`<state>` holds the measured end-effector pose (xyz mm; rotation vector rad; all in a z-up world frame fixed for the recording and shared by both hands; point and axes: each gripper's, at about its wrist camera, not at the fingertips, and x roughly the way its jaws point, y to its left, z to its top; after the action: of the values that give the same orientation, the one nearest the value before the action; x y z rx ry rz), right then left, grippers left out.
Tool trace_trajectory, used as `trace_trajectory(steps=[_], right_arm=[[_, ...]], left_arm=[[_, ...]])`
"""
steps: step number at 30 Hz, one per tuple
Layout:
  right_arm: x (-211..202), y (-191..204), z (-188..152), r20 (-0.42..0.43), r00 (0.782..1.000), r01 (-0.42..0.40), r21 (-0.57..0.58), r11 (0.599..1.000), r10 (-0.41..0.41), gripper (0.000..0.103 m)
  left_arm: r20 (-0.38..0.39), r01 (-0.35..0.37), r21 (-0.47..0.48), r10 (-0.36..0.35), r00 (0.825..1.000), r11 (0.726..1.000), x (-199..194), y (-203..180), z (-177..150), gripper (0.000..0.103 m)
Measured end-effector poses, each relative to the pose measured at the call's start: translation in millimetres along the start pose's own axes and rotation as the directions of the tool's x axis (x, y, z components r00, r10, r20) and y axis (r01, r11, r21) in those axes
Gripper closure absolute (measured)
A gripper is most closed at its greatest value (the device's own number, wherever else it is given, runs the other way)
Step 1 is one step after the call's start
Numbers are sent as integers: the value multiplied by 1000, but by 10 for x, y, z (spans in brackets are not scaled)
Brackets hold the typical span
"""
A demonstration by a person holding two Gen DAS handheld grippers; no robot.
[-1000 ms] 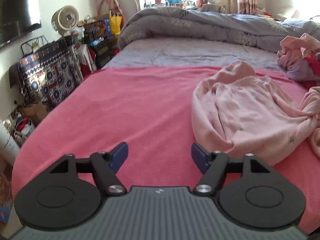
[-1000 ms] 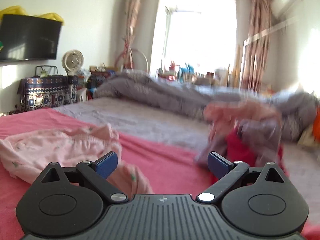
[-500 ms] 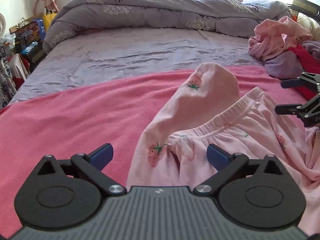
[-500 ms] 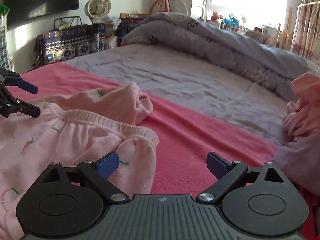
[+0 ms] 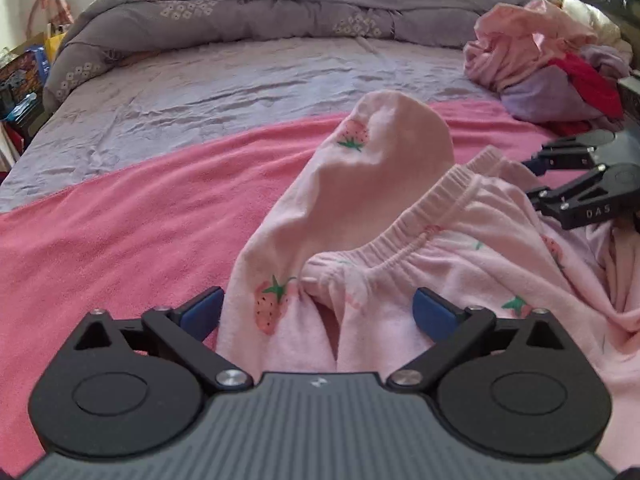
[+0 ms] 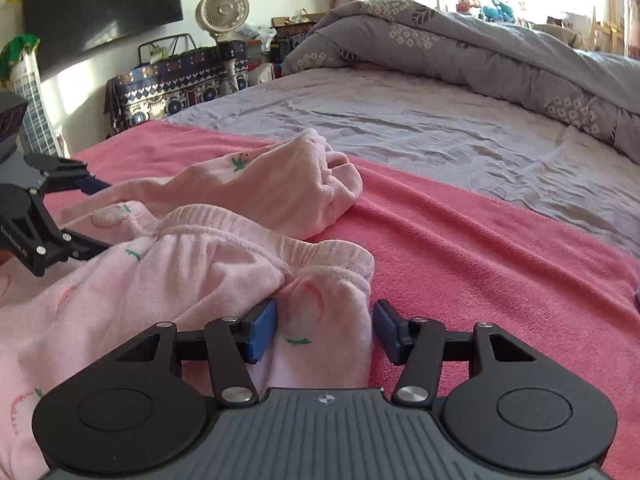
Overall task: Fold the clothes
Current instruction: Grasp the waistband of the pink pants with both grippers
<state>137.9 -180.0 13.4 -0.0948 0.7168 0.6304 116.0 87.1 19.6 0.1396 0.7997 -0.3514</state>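
Soft, limp pink pants (image 5: 420, 248) on a bed (image 5: 120, 216) — both the left hand-held gripper (image 5: 318, 310) and right hand-held gripper (image 6: 325, 330) are closing around the elastic waistband (image 6: 224, 224), the firmest hold, neither yet pinching.

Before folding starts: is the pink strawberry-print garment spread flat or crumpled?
Crumpled: the pink strawberry-print garment lies bunched, waistband curved, one part humped up.

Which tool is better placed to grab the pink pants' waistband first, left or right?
Right. The right tool is closing, with the strawberry-print pants' waistband corner between its pads. The left tool is also closing but wider around the fabric.
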Motion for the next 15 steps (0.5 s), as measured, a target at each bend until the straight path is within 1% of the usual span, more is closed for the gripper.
trace_trajectory(steps=[1,2,3,4,5,6,9,12,13,14,15], right_arm=[[-4,-6,9,2,1000,0,6,1000,0,52],[-18,1,-4,7,1000,2,5,1000,-2,58],[-33,8,-17,11,1000,4,4,1000,-4,66],[-48,20,-28,16,1000,6,4,1000,-7,69],[-65,41,-38,22,1000,10,5,1000,-10,82],[-91,64,-51,27,999,18,8,1000,-18,91],[-277,159,-137,64,997,53,2,999,-53,94],[-581,222,-264,130,991,43,26,999,-46,95],[-698,226,-298,153,988,29,38,999,-35,95],[-810,229,-330,176,984,15,49,999,-24,95],[-916,232,-358,196,980,4,57,998,-15,95]], left_arm=[[40,5,-10,-5,999,1000,-108,-26,5,24],[77,15,1,-15,997,1000,-219,-59,10,18],[90,18,23,-20,996,1000,-292,-91,13,14],[84,23,46,-27,996,999,-325,-119,3,12],[79,25,66,-30,996,997,-348,-145,-12,12],[79,22,80,-28,996,997,-353,-165,-34,12],[85,27,108,-36,996,994,-379,-191,-93,12],[80,77,87,-84,993,993,-366,-155,-89,13],[75,100,77,-106,992,992,-351,-137,-76,15],[71,124,71,-129,989,990,-334,-125,-61,16],[62,133,66,-137,989,989,-312,-123,-44,16]])
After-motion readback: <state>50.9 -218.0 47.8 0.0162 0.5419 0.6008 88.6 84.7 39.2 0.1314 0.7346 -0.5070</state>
